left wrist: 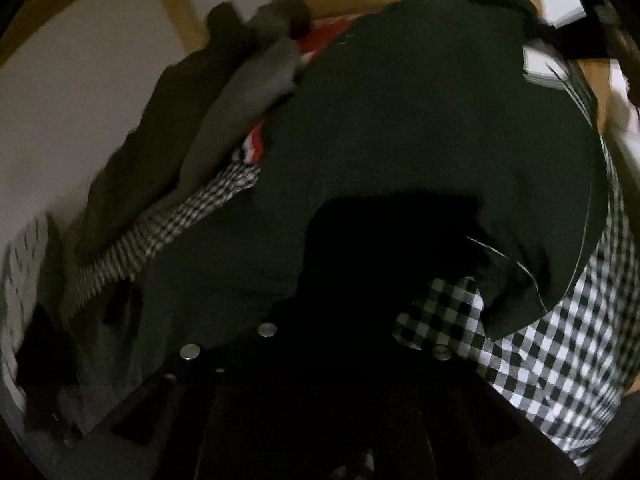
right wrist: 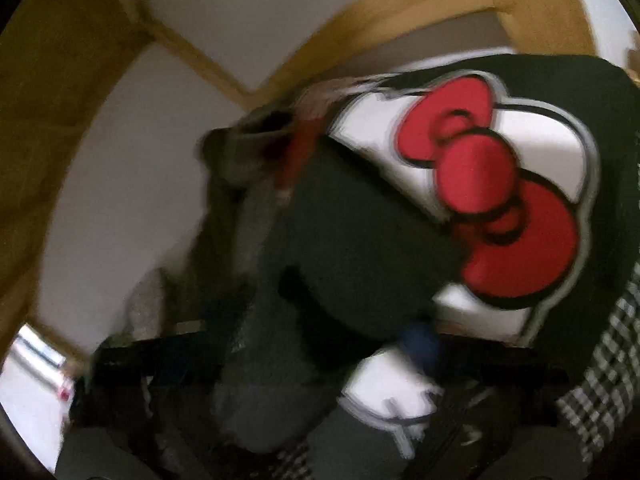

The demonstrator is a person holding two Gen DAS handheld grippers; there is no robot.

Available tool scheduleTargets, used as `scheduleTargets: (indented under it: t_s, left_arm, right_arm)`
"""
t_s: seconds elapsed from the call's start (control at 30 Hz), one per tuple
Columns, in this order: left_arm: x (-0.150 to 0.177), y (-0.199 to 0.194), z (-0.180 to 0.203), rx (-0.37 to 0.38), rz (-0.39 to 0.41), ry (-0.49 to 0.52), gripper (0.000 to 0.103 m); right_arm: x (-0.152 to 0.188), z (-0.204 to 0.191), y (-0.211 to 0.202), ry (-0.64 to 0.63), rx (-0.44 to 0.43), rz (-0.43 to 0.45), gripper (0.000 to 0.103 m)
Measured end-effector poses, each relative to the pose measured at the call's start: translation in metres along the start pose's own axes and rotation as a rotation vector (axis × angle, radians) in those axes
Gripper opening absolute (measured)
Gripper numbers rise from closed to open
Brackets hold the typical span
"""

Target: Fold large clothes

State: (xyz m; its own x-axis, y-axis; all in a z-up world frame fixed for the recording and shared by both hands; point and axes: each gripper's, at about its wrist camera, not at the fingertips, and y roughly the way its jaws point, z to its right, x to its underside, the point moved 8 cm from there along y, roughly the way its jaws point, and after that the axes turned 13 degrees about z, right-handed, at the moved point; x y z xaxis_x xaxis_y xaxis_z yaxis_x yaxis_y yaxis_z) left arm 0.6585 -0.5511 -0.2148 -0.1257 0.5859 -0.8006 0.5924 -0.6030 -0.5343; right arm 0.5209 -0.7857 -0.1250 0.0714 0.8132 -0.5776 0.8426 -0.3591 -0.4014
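Note:
A dark green garment [left wrist: 400, 112] fills the left wrist view and drapes over my left gripper [left wrist: 384, 248], whose fingers are lost in shadow under the cloth; it is shut, with the cloth's hem bunched at its tips. In the right wrist view the same dark green garment [right wrist: 360, 248] shows a white print with a big red bow [right wrist: 492, 184]. A fold of it hangs into my right gripper [right wrist: 360, 344]. Blur and cloth hide the fingers there, so the grip is unclear.
A black-and-white checked cloth [left wrist: 560, 340] lies under the garment on the right. Behind it is a heap of other clothes: an olive-grey piece [left wrist: 248, 92] and a red striped one [left wrist: 256, 144]. Wooden beams [right wrist: 72, 60] cross a pale wall behind.

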Motion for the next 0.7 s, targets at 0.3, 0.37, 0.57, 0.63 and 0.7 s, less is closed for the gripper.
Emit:
scheduleTargets:
  t_s: [0.3, 0.37, 0.57, 0.63, 0.7]
  left_arm:
    - [0.004, 0.001, -0.001, 0.001, -0.026, -0.011, 0.006]
    - [0.007, 0.001, 0.002, -0.003, -0.029, 0.017, 0.006]
    - [0.015, -0.006, 0.000, -0.007, -0.046, 0.031, 0.006]
    - [0.016, -0.007, -0.004, -0.007, -0.047, 0.023, 0.006]
    - [0.018, -0.004, -0.009, -0.009, -0.054, 0.005, 0.006]
  right_arm:
    - [0.000, 0.016, -0.027, 0.101, -0.082, 0.079, 0.081]
    - [-0.001, 0.012, -0.007, 0.039, -0.027, 0.044, 0.087]
    - [-0.028, -0.024, -0.003, 0.024, -0.143, 0.053, 0.011]
    - [-0.026, -0.042, -0.013, -0.057, -0.167, 0.061, 0.010]
    - [-0.020, -0.047, -0.016, -0.047, -0.182, 0.030, 0.008]
